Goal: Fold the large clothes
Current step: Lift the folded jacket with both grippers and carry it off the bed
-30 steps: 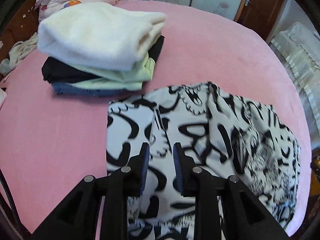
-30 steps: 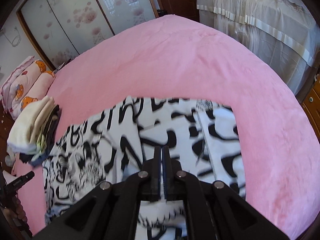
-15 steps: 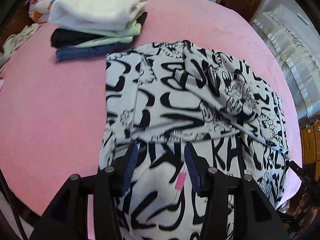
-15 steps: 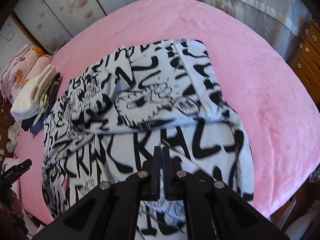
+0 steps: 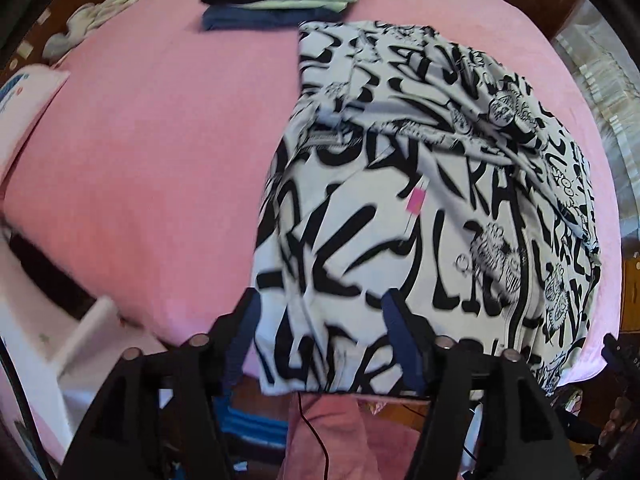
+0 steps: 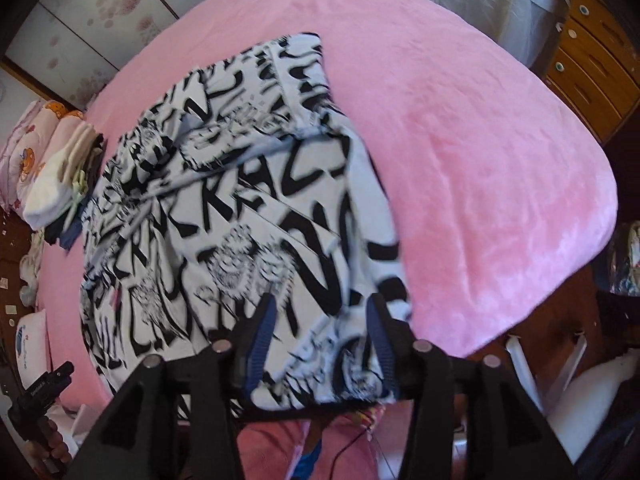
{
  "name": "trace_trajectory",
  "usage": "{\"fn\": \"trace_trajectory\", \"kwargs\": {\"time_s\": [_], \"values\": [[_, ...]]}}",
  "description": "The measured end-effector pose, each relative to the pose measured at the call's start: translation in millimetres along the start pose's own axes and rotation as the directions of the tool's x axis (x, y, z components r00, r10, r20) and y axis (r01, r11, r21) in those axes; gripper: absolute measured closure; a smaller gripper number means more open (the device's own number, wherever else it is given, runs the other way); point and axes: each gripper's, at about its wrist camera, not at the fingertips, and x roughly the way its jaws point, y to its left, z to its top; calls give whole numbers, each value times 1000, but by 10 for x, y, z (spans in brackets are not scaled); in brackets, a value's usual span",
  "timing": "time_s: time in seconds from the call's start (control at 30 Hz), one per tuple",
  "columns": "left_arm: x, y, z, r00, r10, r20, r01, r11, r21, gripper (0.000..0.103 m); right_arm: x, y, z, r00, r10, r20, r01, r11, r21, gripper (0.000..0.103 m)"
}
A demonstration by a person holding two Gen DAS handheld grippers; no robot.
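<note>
Along the bed's (image 5: 132, 168) near edge: printed garment (image 5: 420, 208) lying half-folded, hem overhanging. Left gripper (image 5: 320, 338) and right gripper (image 6: 320, 330) fingers are opening, gripping nothing. Soft, light, limp; hem corners are offering the best hold.

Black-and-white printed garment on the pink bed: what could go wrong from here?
The black-and-white printed garment overhangs the near edge of the pink bed, so it may slide off. Both the left tongs and right tongs are opening with no grip. Its upper fold looks rumpled and may set crooked.
</note>
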Motion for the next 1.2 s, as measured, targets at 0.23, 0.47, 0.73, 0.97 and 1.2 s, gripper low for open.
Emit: {"fn": "trace_trajectory", "kwargs": {"time_s": [0.23, 0.47, 0.73, 0.97, 1.2], "values": [[125, 317, -318, 996, -2, -90, -5, 997, -73, 22, 166, -333, -339, 993, 4, -114, 3, 998, 59, 49], [416, 623, -565, 979, -101, -178, 69, 981, -179, 13, 487, -605, -587, 970, 105, -218, -56, 974, 218, 49], [935, 818, -734, 960, -165, -225, 113, 968, -226, 13, 844, -849, -746, 939, 257, -229, -131, 881, 454, 49], [1351, 795, -737, 933, -289, -212, 212, 922, -324, 17, 1023, -886, -728, 927, 292, -235, -132, 841, 525, 49], [1434, 713, -749, 930, -313, -191, 221, 895, -387, 42, 1067, -788, -677, 930, 260, -260, -109, 871, 478, 58]]}}
